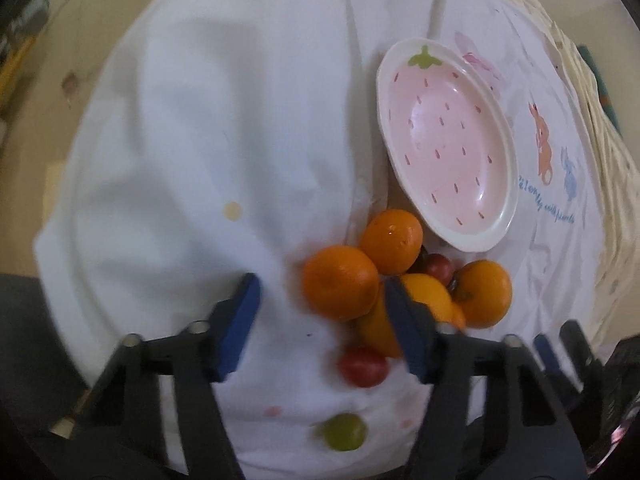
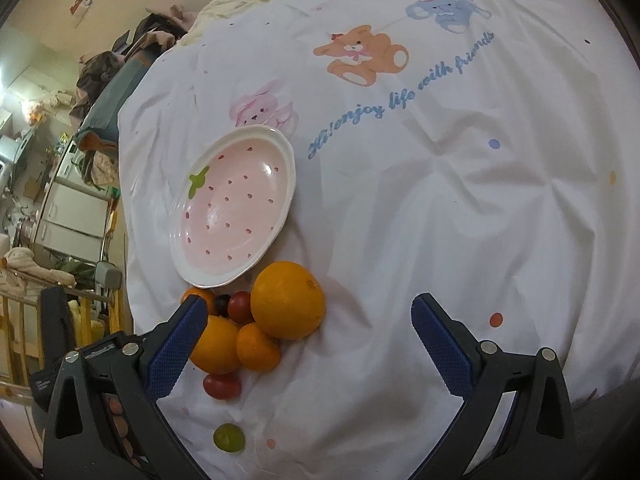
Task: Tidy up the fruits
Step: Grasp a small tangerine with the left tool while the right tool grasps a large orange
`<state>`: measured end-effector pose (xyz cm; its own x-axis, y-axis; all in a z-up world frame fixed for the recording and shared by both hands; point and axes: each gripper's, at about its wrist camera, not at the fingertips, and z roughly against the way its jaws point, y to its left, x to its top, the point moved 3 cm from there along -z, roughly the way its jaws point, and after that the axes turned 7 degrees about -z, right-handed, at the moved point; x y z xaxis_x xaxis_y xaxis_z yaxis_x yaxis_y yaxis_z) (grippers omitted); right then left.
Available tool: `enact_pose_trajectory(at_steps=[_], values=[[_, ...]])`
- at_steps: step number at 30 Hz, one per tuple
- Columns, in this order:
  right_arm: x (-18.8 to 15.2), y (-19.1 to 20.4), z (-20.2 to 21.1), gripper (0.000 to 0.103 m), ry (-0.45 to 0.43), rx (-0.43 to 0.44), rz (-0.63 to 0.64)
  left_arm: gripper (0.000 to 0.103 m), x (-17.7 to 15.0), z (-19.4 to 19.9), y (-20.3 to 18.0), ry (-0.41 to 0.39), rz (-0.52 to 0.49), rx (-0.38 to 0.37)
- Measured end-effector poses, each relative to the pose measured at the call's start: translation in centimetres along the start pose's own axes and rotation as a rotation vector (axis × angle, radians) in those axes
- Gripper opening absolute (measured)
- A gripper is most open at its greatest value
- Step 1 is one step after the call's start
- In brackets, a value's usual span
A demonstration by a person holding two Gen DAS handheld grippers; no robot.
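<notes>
A pink strawberry-pattern plate (image 1: 448, 144) (image 2: 236, 204) lies empty on the white sheet. Just in front of it is a cluster of oranges (image 1: 340, 282) (image 2: 288, 300), with a red cherry tomato (image 1: 363, 365) (image 2: 222, 386) and a green grape (image 1: 344, 432) (image 2: 229, 437) nearer the cameras. My left gripper (image 1: 320, 292) is open, and the nearest orange lies between its fingers. My right gripper (image 2: 310, 312) is open and empty, with the biggest orange between its fingers.
The white printed bedsheet (image 2: 440, 200) with cartoon animals covers the surface. Its edge drops off at the left in the right wrist view, with room furniture (image 2: 72, 208) beyond. A cream blanket (image 1: 560, 40) lies along the sheet's right side in the left wrist view.
</notes>
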<state>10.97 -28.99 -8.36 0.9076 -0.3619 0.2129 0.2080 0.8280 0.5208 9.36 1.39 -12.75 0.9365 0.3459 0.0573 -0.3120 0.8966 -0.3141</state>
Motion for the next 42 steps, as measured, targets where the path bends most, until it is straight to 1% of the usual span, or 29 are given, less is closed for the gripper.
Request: enact_pose_trajectory(at_steps=[3,5,6,7,8,12,14,15,17,20,21,22,25,27,30,32,34,37,40,42], values=[[0.0,-0.2,-0.1,0.103,0.001,0.005,-0.013,0.052,0.1,-0.7,0.3,0.005,0.045,-0.028],[0.0,-0.1,-0.2,0.103,0.006,0.009,-0.014,0.052,0.2,-1.0,0.2,0.008,0.055,-0.036],[0.0,-0.1,-0.3,0.103,0.007,0.009,-0.012,0.047,0.2,-1.1,0.1,0.011,0.053,-0.033],[0.0,0.0,-0.4,0.103,0.008,0.01,-0.009,0.045,0.1,-1.3,-0.1,0.02,0.046,-0.03],[0.0,0.1,-0.5,0.103,0.01,0.011,-0.006,0.04,0.1,-1.4,-0.2,0.022,0.043,-0.035],[-0.1,0.4,-0.7,0.103,0.015,0.007,0.003,0.037,0.2,-1.2,-0.4,0.02,0.031,-0.027],[-0.2,0.4,-0.9,0.103,0.019,0.0,0.012,0.036,0.3,-1.0,-0.5,0.027,0.007,-0.02],[-0.2,0.4,-0.9,0.103,0.023,-0.004,0.018,0.036,0.4,-0.6,-0.5,0.024,-0.014,0.002],[-0.2,0.5,-1.1,0.103,0.032,-0.013,0.027,0.036,0.5,0.6,-0.9,0.0,-0.077,0.048],[-0.3,0.6,-2.0,0.102,0.072,-0.017,0.04,0.036,0.7,2.6,-1.6,-0.055,-0.162,0.076],[-0.4,0.7,-2.4,0.098,0.089,-0.01,0.039,0.036,0.8,3.3,-1.8,-0.071,-0.192,0.086],[-0.4,0.8,-2.9,0.091,0.11,-0.007,0.039,0.036,0.8,3.9,-1.9,-0.086,-0.217,0.1],[-0.3,1.2,-4.5,0.083,0.158,-0.018,0.054,0.036,0.8,5.2,-2.4,-0.128,-0.279,0.133],[-0.2,1.4,-5.3,0.081,0.169,-0.032,0.063,0.036,0.7,5.6,-2.4,-0.144,-0.297,0.147],[-0.3,1.8,-6.4,0.078,0.185,-0.047,0.09,0.036,0.5,5.5,-2.6,-0.154,-0.312,0.143],[-0.5,1.8,-7.4,0.078,0.213,-0.044,0.092,0.036,0.4,5.2,-2.8,-0.171,-0.333,0.16],[-0.8,1.5,-8.3,0.06,0.249,-0.015,0.057,0.036,0.3,4.9,-2.9,-0.178,-0.341,0.162],[-0.7,1.4,-8.1,0.058,0.233,-0.001,0.059,0.036,0.4,4.6,-2.5,-0.184,-0.322,0.15],[-0.7,1.3,-7.3,0.057,0.205,-0.001,0.082,0.036,0.6,4.7,-2.0,-0.197,-0.31,0.162],[-0.5,1.1,-6.7,0.057,0.186,0.006,0.073,0.036,0.7,4.9,-1.7,-0.205,-0.296,0.158]])
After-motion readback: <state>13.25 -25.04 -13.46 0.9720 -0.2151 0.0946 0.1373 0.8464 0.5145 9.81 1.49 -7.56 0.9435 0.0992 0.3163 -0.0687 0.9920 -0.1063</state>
